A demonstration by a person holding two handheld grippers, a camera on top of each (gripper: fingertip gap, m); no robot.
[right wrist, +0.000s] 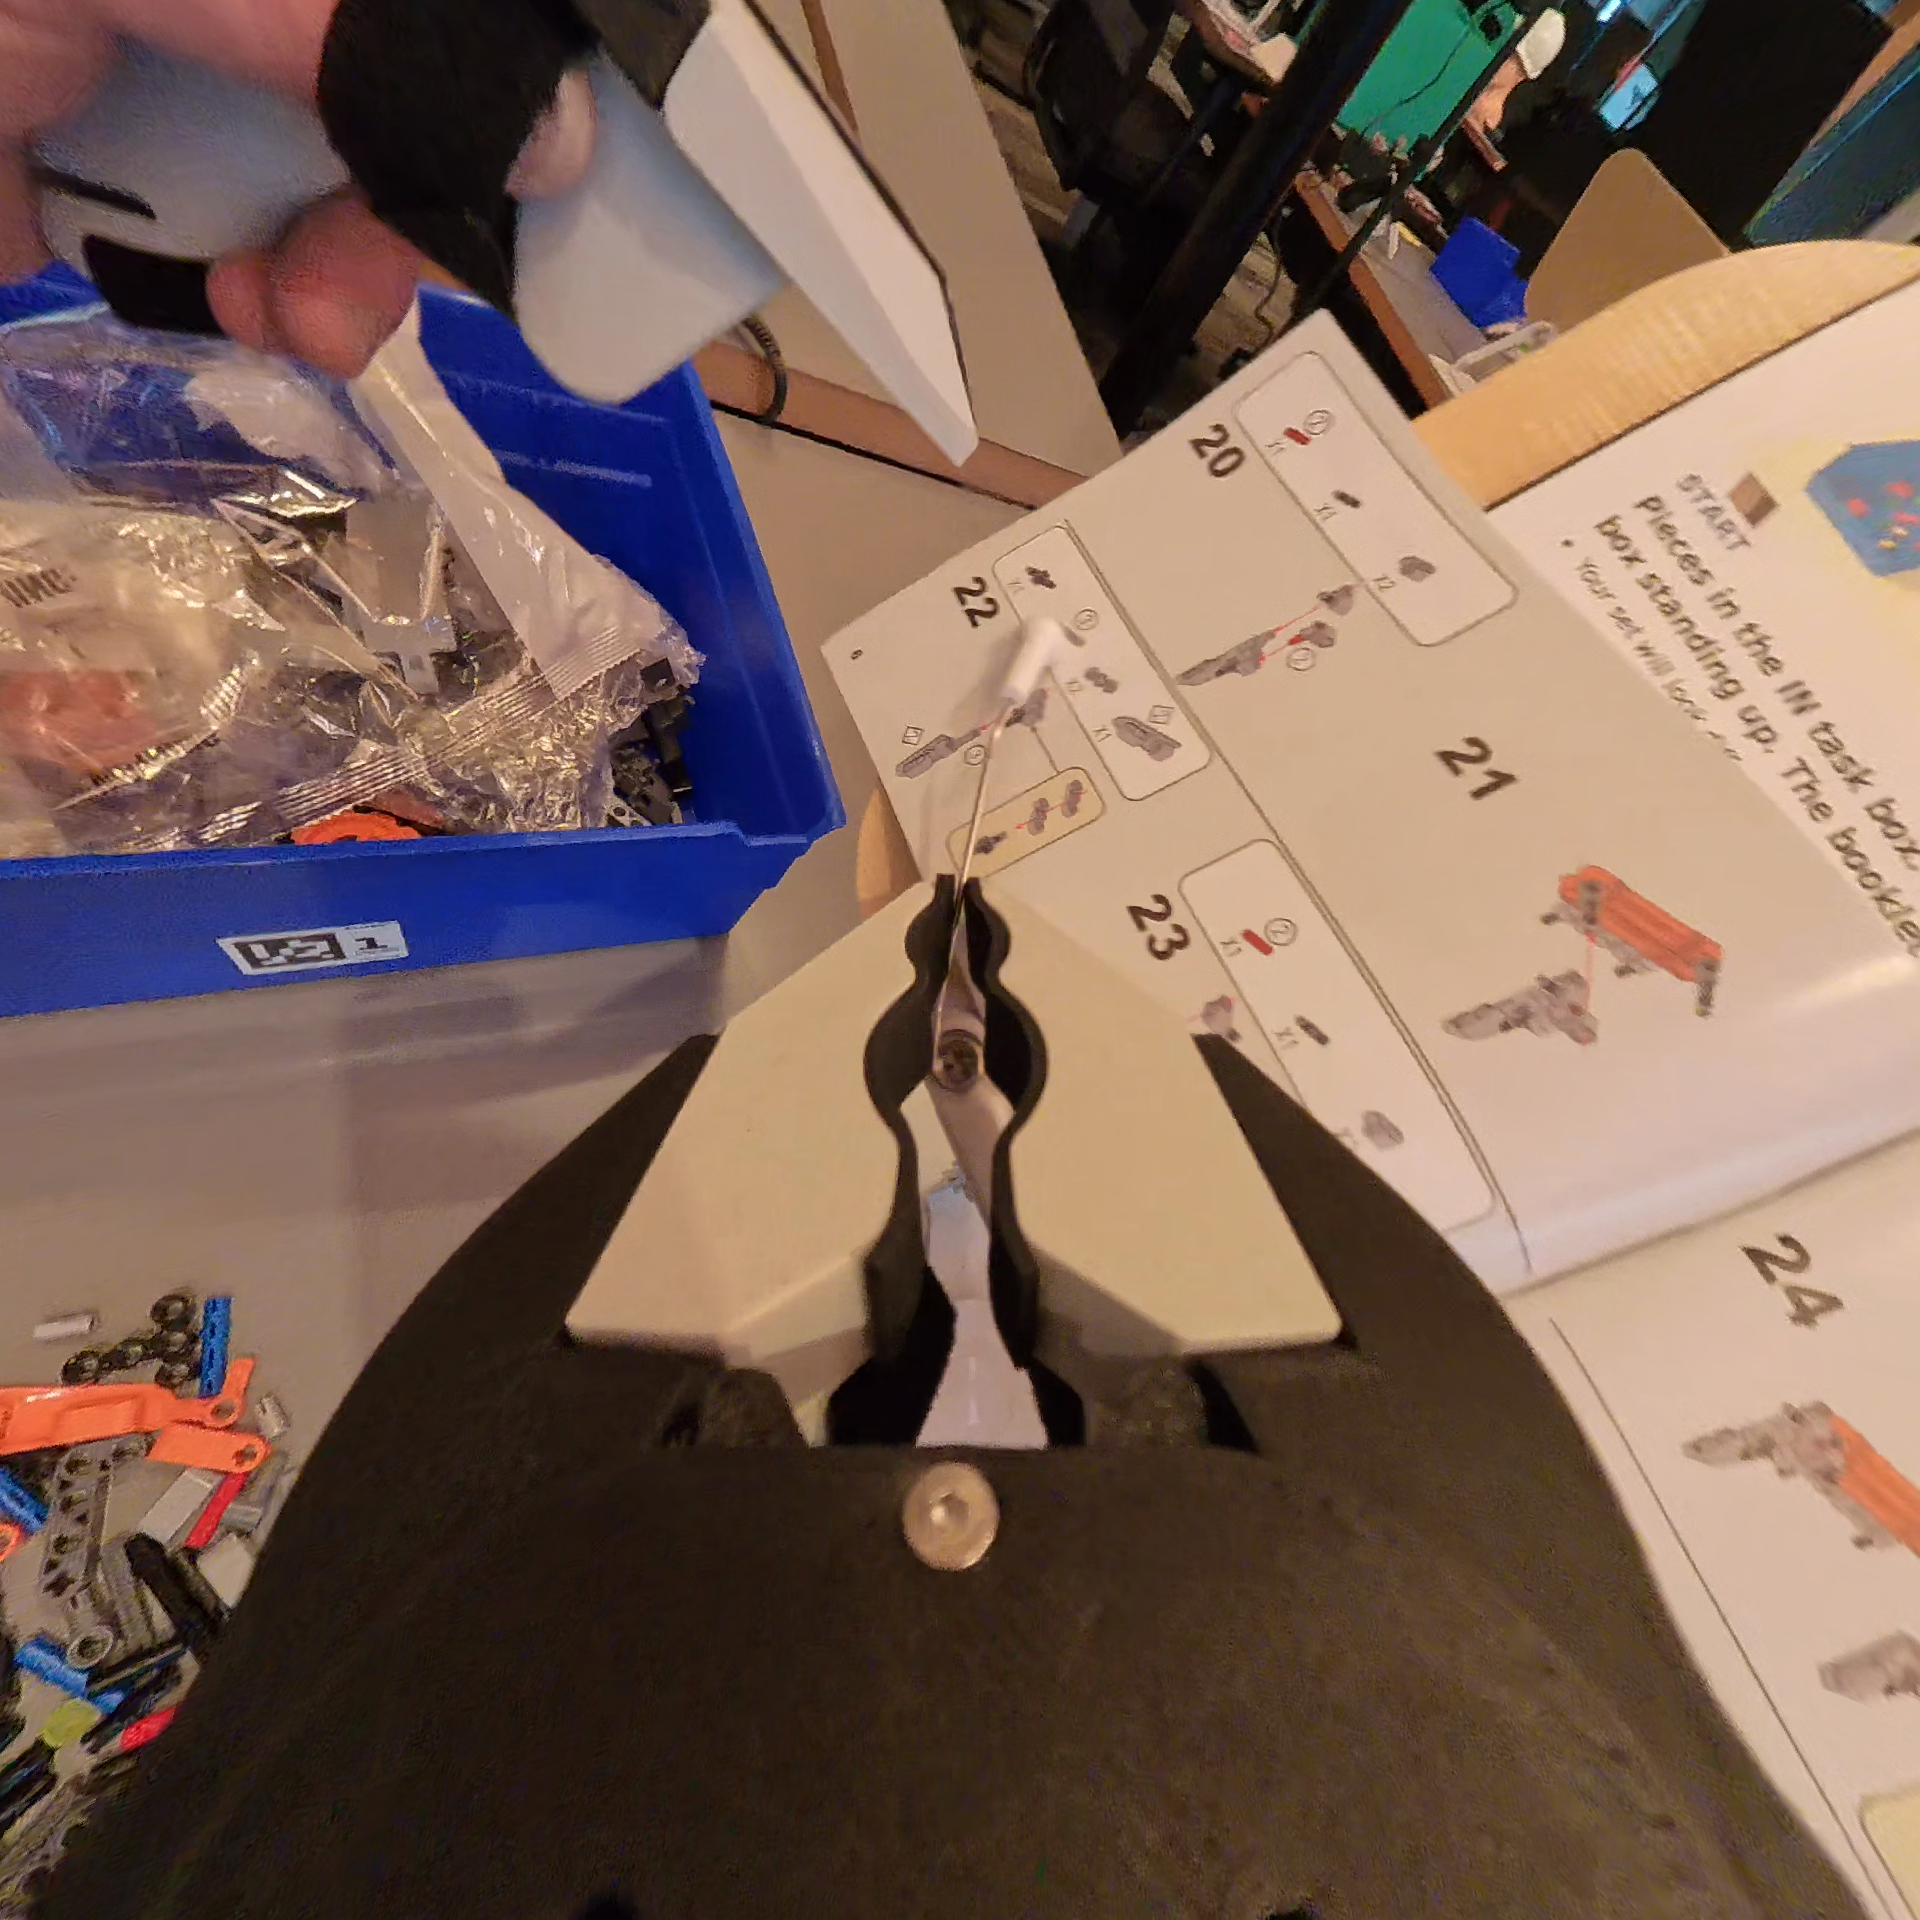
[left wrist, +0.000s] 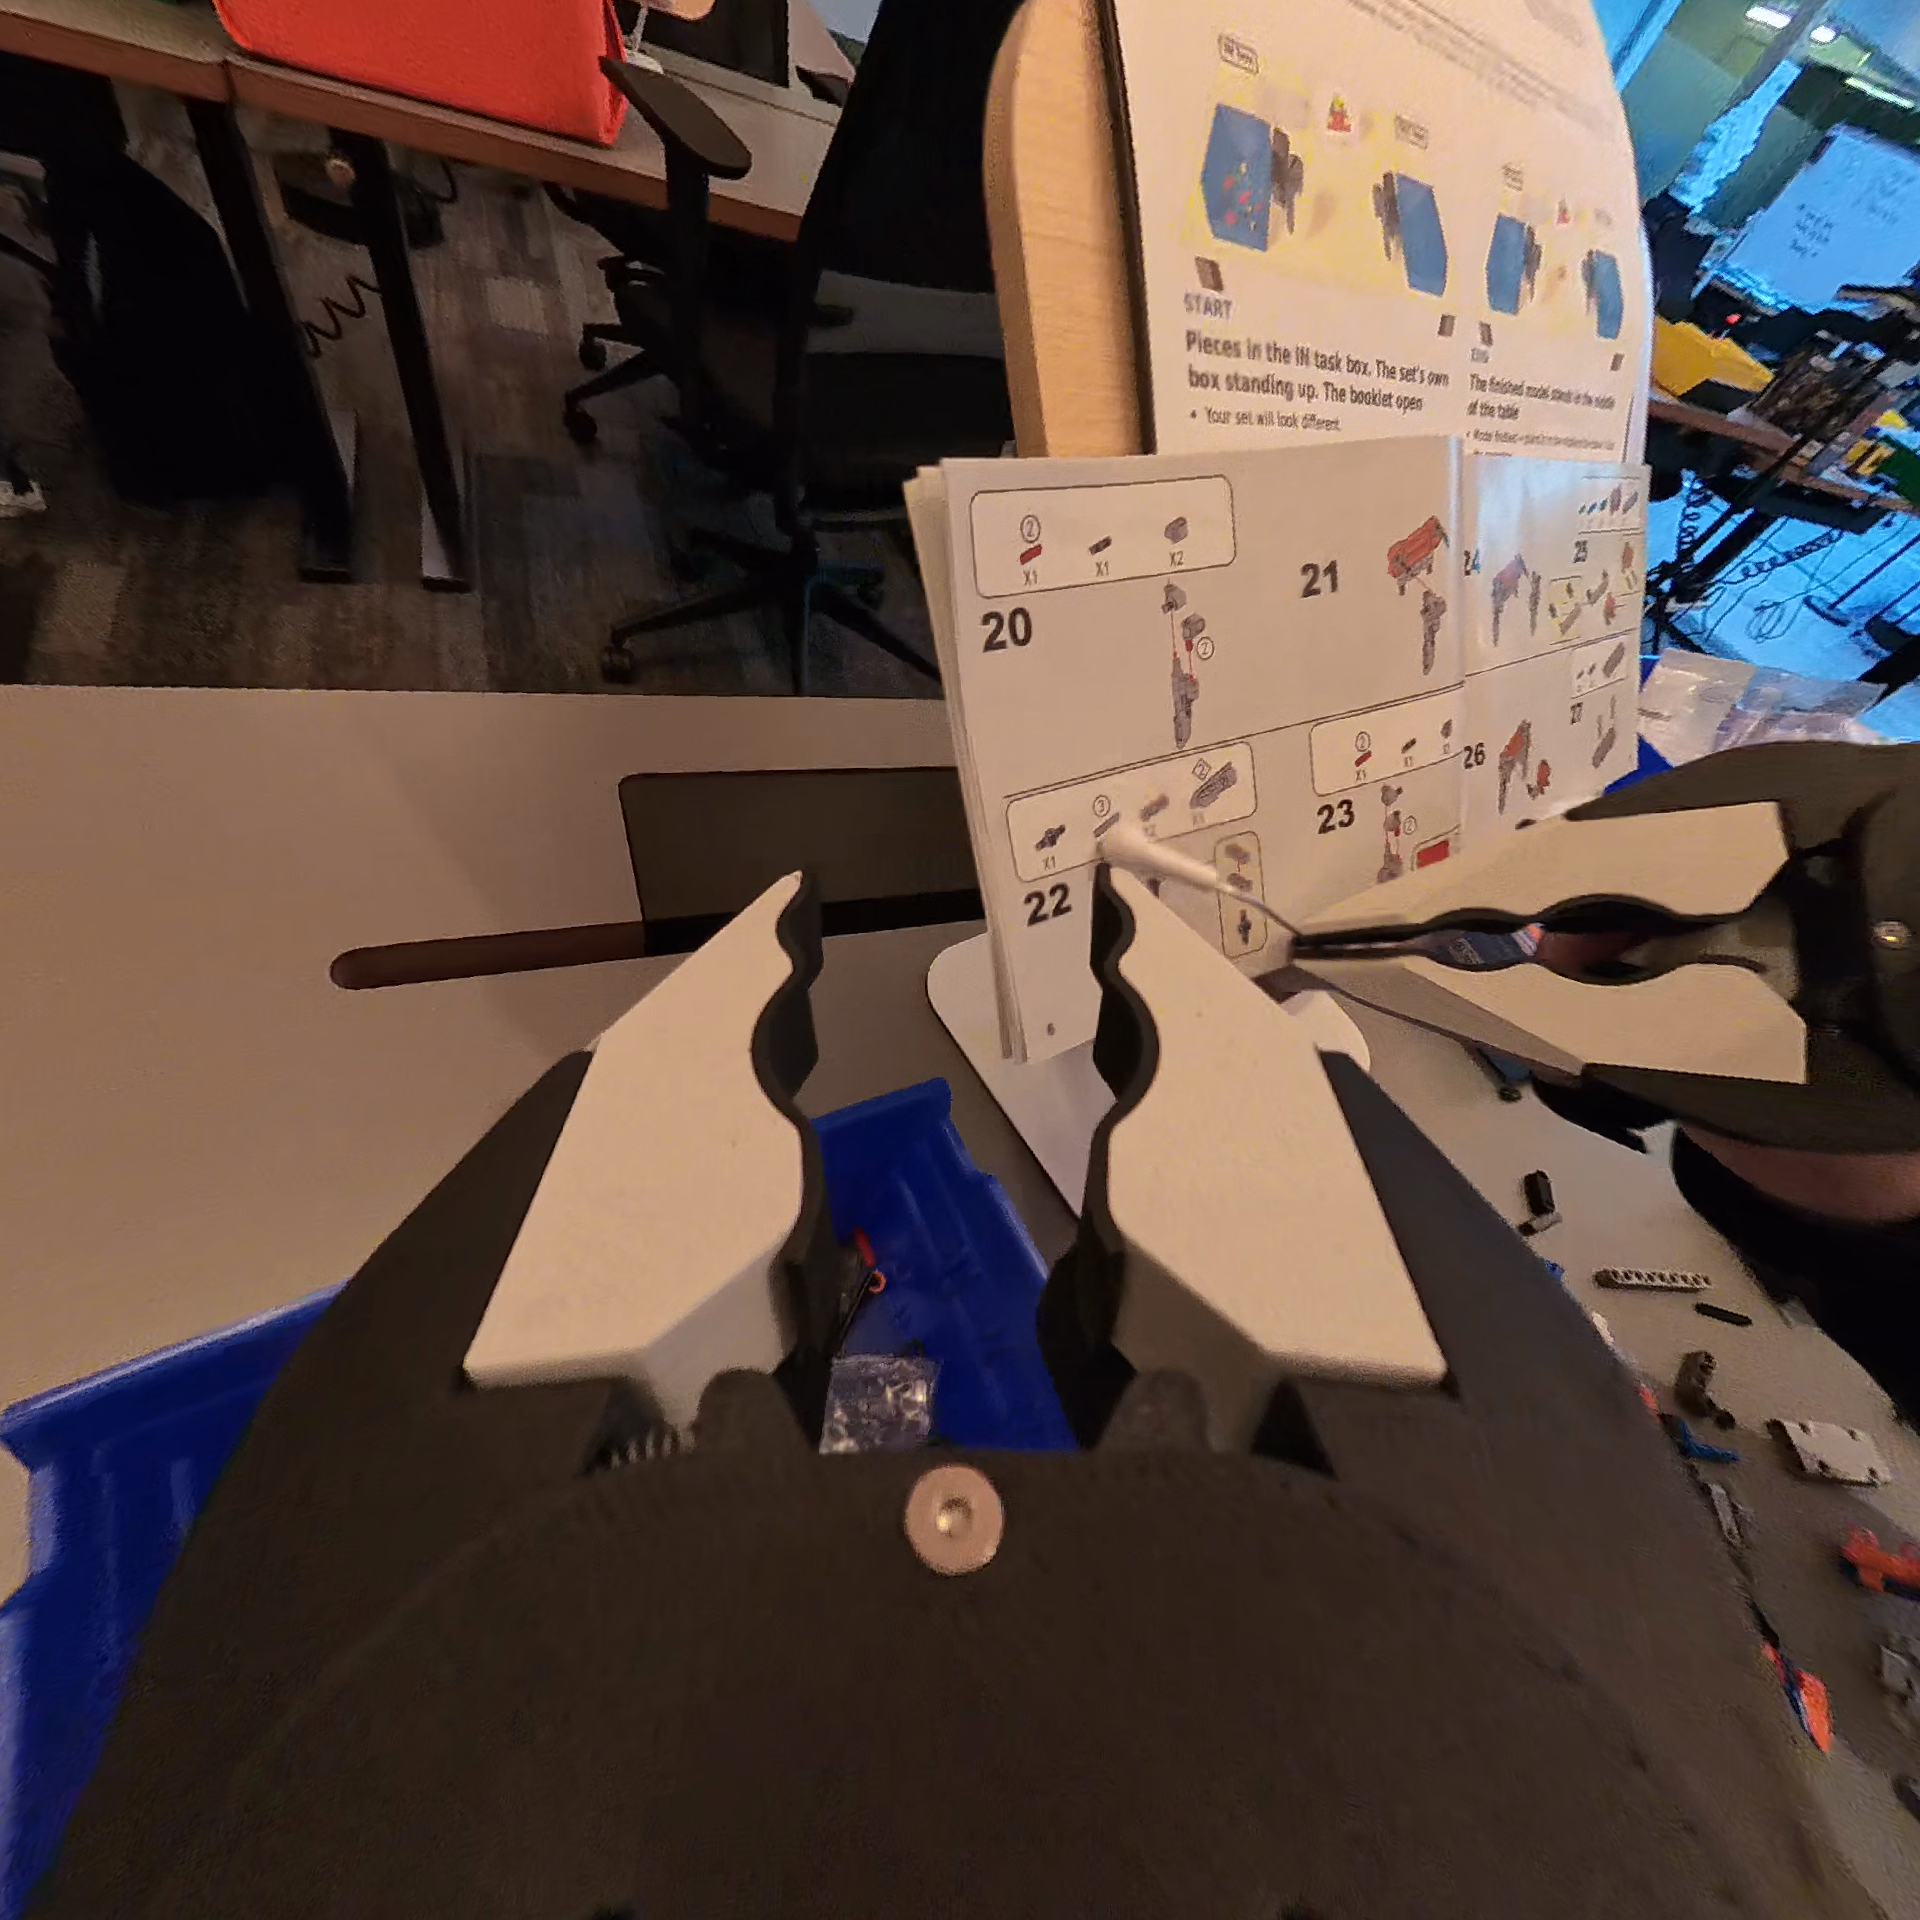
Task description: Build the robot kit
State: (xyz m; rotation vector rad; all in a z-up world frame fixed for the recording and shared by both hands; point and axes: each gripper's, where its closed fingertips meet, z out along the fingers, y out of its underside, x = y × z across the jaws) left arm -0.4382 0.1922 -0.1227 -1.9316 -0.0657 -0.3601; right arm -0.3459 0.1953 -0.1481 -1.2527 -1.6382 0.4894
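Right wrist view, right tongs (right wrist: 954, 902) clamping thin white-tipped pointer (right wrist: 1029, 662)

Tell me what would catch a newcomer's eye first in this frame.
The right gripper is shut on a thin wire pointer whose white tip rests on the open instruction booklet, propped on a white stand. The left gripper hangs open above a blue bin stuffed with clear plastic bags. Loose orange, grey and black building pieces lie scattered on the table.

Both wrist cams close, sharing booklet (left wrist: 1195, 727).
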